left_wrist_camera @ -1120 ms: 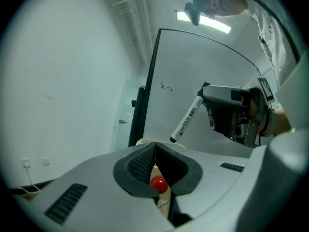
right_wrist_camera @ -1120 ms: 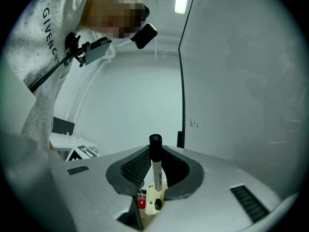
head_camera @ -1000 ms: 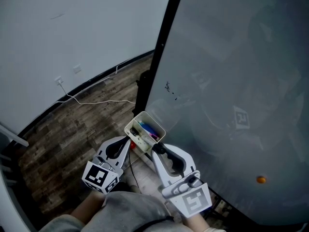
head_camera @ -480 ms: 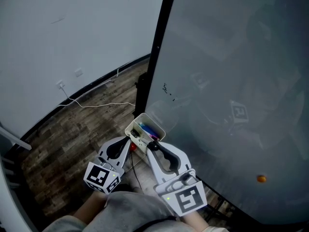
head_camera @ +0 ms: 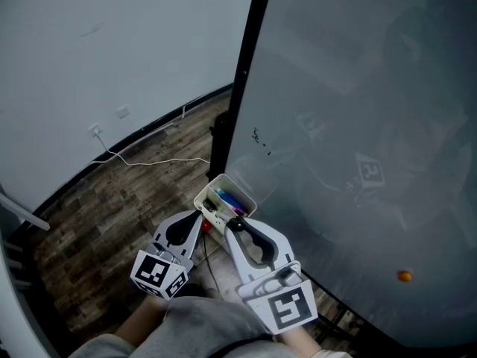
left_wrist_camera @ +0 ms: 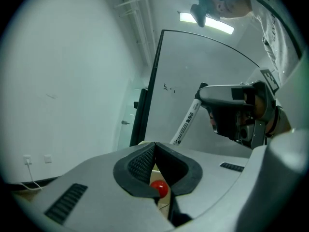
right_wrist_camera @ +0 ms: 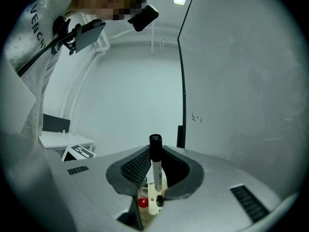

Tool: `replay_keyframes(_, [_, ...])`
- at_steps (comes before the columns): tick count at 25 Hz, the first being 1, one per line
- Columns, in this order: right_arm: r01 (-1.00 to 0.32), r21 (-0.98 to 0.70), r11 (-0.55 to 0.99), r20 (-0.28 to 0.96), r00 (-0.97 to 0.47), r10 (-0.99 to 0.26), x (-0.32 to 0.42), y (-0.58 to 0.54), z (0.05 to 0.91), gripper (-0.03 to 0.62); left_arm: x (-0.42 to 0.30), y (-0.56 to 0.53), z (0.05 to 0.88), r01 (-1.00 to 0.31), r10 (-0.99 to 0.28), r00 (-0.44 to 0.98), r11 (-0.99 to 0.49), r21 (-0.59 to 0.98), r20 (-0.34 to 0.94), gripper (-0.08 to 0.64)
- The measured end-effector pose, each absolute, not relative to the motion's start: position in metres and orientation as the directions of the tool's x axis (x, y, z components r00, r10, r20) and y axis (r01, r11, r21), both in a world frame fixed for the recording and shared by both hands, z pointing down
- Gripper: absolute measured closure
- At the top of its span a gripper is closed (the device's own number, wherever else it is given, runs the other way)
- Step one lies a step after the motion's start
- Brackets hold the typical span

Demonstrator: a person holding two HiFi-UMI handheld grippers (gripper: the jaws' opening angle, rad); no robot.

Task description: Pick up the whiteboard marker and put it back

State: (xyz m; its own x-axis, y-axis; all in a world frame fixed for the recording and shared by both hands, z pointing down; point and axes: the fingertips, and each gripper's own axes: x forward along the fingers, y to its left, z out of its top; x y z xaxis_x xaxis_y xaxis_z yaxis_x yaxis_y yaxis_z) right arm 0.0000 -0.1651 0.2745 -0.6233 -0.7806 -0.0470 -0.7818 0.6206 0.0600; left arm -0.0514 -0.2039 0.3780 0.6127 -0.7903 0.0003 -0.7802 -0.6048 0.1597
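A whiteboard marker (right_wrist_camera: 155, 168) with a black cap and white barrel stands upright between the pads of my right gripper (right_wrist_camera: 155, 151), which is shut on it. In the left gripper view the same marker (left_wrist_camera: 187, 122) slants down from the right gripper (left_wrist_camera: 231, 110). In the head view the right gripper (head_camera: 232, 224) sits at the near edge of a white pen holder (head_camera: 220, 176) fixed by the board's frame, with blue and purple markers (head_camera: 231, 200) inside. My left gripper (head_camera: 200, 216) is just left of the holder, jaws shut and empty (left_wrist_camera: 154, 146). A small red round thing (left_wrist_camera: 159, 188) shows below them.
The large grey whiteboard (head_camera: 358, 125) fills the right side, with a black frame (head_camera: 242, 73), a small scribble (head_camera: 258, 136) and an orange magnet (head_camera: 404, 277). At left are a wood floor (head_camera: 112, 200), a white cable (head_camera: 149, 159) and a wall socket (head_camera: 93, 129).
The head view has shifted slightly. Both grippers keep their places by the holder, and the marker stays in the right gripper's grip.
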Motion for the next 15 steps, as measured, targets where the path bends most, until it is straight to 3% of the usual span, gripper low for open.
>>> replay_keyframes(15, [-0.787, 0.065, 0.614, -0.058, -0.617, -0.785, 0.0052, -0.1602, 0.2702, 0.517, -0.0496, -0.1996, 0.3801, -0.775, -0.785, 0.62, -0.613, 0.156, -0.003, 0.545])
